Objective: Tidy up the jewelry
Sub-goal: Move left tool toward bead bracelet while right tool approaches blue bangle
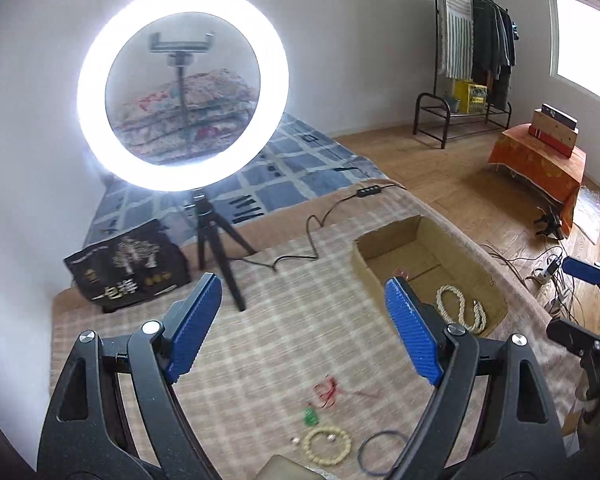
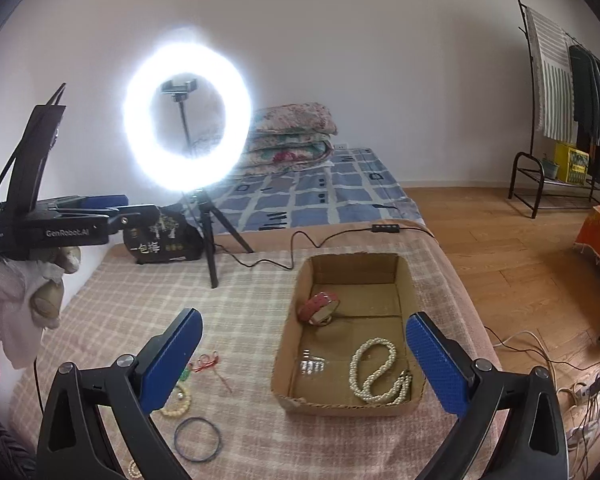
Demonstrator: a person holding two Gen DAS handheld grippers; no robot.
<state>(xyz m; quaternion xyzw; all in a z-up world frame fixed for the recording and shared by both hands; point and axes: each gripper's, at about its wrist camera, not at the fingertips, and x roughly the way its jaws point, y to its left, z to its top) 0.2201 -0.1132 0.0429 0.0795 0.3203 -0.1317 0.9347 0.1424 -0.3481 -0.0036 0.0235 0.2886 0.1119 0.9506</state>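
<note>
Across both lower frames, hidden: our own fingers cover parts of the jewelry lying on the checked blanket (image 2: 240, 312).
Cut off: in the left wrist view the blue hoop (image 1: 380, 450) slips behind the right-hand finger, and a pale flat thing at the bottom edge we cannot identify.
Hard to make out: the small shiny pieces (image 2: 312, 365) in the cardboard box (image 2: 288, 344) are too small for us to name; the ring light (image 2: 186, 118) blooms out its own rim.
Left gripper (image 1: 306, 330): fingers stand wide apart, nothing between them, touching nothing; in the right wrist view it shows only side-on at the left of the frame.
Right gripper (image 2: 300, 360): fingers spread wide, empty, hanging over the box's near end.
Jewelry in the box: pearl necklace (image 2: 374, 372) at lower right of the box, red bracelet (image 2: 318, 307) toward its far left corner.
Jewelry on the blanket: bead bracelet (image 1: 327, 444), green charm (image 1: 309, 417) and red cord (image 1: 326, 394), lower centre of the left wrist view.
</note>
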